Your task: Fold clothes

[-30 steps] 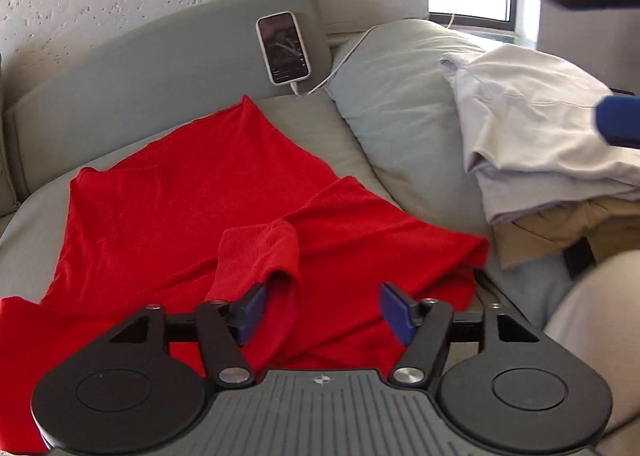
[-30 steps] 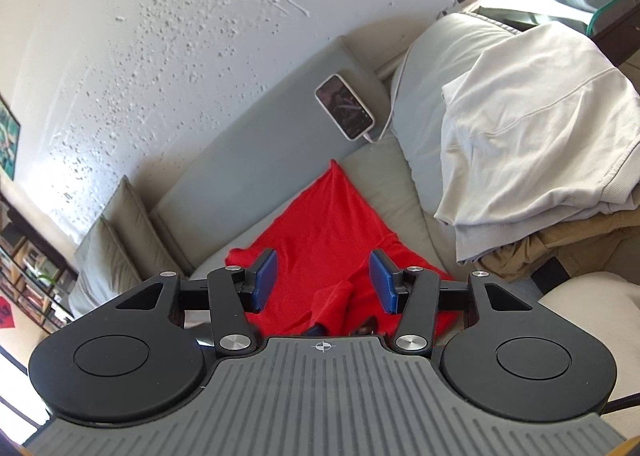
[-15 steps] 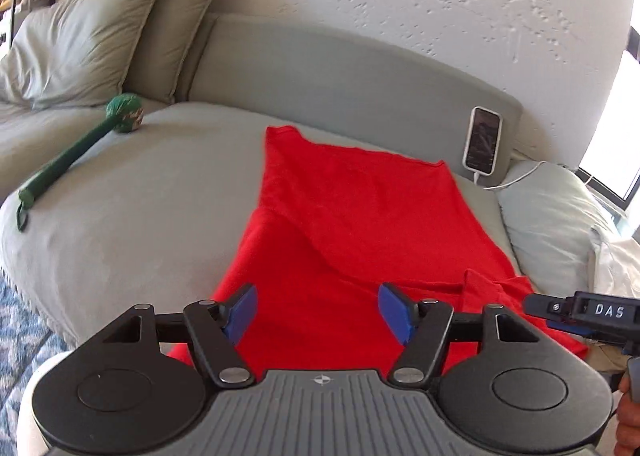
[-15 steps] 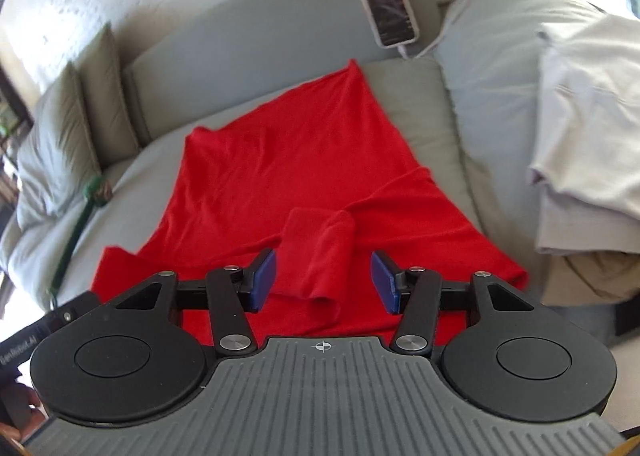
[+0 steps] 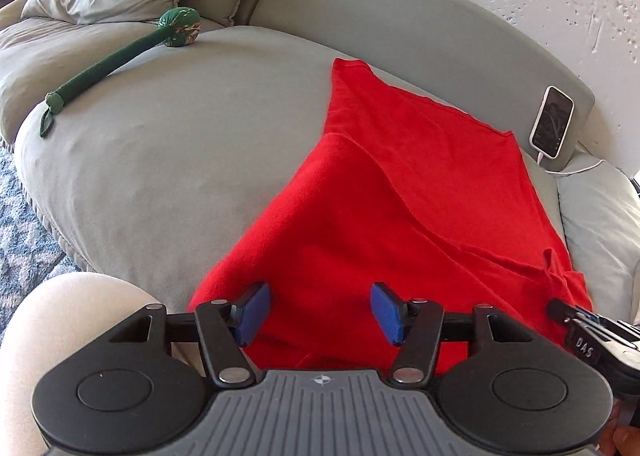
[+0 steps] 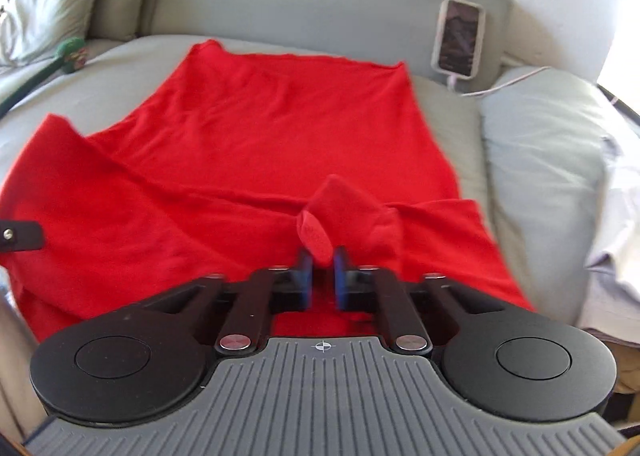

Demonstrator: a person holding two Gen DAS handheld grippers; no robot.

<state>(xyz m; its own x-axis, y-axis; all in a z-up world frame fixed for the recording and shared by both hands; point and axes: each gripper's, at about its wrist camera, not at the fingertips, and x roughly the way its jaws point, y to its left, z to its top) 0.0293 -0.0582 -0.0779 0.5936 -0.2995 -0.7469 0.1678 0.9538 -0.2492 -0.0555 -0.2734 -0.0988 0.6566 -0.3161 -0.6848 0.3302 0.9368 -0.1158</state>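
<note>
Since half a second earlier, the right gripper (image 6: 320, 270) had closed from wide apart onto the bunched sleeve (image 6: 340, 212) of the red shirt (image 6: 248, 144).
From left to right: the left gripper (image 5: 320, 312) hovered with jaws wide and empty over the shirt's near left edge, the shirt lay spread on the grey sofa (image 5: 160, 160), and the sleeve sat pinched at the right. Only a small fold looked caught, so it might slip free on lifting, or drag the body out of line; the phone (image 6: 460, 40) lay well apart.
</note>
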